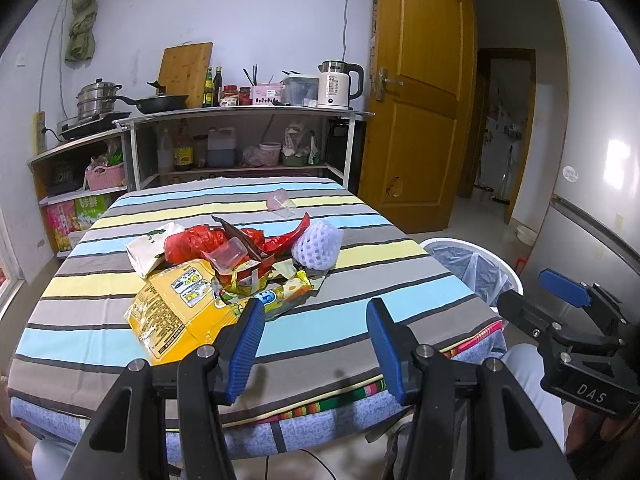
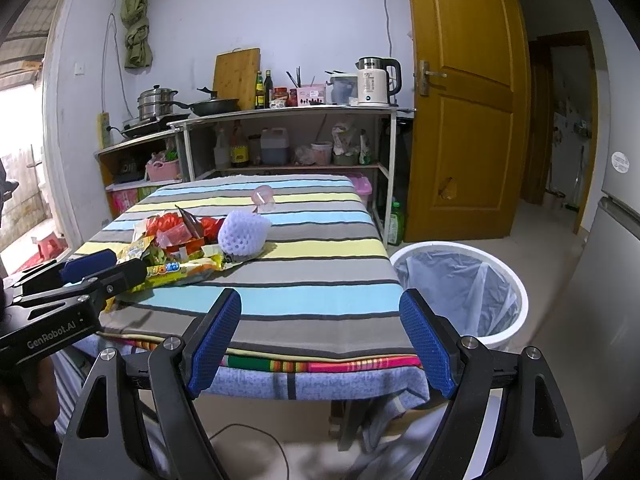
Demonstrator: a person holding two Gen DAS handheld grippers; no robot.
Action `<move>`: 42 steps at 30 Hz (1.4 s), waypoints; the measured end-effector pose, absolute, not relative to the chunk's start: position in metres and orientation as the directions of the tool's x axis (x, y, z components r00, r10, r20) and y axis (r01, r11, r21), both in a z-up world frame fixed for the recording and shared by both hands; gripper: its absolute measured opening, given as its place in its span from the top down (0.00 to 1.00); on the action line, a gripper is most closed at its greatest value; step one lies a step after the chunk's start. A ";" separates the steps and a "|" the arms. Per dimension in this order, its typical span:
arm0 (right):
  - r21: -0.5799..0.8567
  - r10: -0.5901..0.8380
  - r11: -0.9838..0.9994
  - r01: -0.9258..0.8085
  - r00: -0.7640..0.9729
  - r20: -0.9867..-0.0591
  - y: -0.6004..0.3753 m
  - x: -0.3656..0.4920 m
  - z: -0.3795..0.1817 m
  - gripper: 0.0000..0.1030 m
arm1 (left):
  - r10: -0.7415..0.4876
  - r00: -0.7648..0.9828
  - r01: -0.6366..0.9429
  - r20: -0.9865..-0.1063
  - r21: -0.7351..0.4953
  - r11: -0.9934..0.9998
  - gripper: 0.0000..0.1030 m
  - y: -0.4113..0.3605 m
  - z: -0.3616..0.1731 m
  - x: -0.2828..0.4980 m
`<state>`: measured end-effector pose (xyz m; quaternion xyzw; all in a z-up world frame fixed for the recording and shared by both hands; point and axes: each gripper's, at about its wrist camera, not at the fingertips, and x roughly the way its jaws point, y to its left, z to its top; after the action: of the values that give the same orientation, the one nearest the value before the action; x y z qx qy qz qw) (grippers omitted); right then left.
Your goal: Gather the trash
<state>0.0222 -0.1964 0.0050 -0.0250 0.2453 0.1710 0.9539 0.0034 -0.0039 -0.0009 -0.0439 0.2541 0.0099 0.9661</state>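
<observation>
A heap of trash lies on the striped table (image 1: 340,332): a yellow snack bag (image 1: 176,312), red plastic wrappers (image 1: 192,242), a clear plastic box (image 1: 230,254), a white foam fruit net (image 1: 318,248) and a white packet (image 1: 150,248). A small clear pink cup (image 1: 280,202) lies apart, farther back. My left gripper (image 1: 316,346) hovers open over the table's near edge, its left pad beside the yellow bag, nothing between the fingers. My right gripper (image 2: 320,338) is open too, empty, near the table's front right corner. The foam net (image 2: 242,234) and pink cup (image 2: 263,197) show in the right wrist view.
A white bin with a clear liner (image 2: 460,288) stands on the floor right of the table, seen also as the bin (image 1: 472,268). Shelves with pots, bottles and a kettle (image 1: 338,84) line the back wall. A wooden door (image 1: 424,92) stands open; a fridge (image 1: 600,160) is at right.
</observation>
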 end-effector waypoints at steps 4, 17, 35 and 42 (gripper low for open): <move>0.034 0.314 0.940 -0.340 0.822 -0.474 -0.196 0.022 0.005 0.21 | -0.005 0.871 -0.040 -0.491 -0.082 0.996 0.49 -0.001 -0.001 0.002; 0.032 0.312 0.940 -0.339 0.821 -0.477 -0.195 0.021 0.006 0.21 | -0.007 0.871 -0.039 -0.491 -0.084 0.996 0.49 -0.001 -0.001 0.002; 0.030 0.312 0.940 -0.340 0.821 -0.478 -0.195 0.021 0.006 0.21 | -0.008 0.871 -0.040 -0.491 -0.086 0.995 0.49 0.000 -0.001 0.002; 0.031 0.313 0.940 -0.341 0.821 -0.478 -0.195 0.021 0.006 0.21 | -0.008 0.871 -0.040 -0.491 -0.087 0.995 0.49 0.000 0.000 -0.001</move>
<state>0.0208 -0.1953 0.0059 -0.0278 0.2454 0.1714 0.9538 -0.0008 0.0001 0.0004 -0.0471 0.2535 0.0085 0.9661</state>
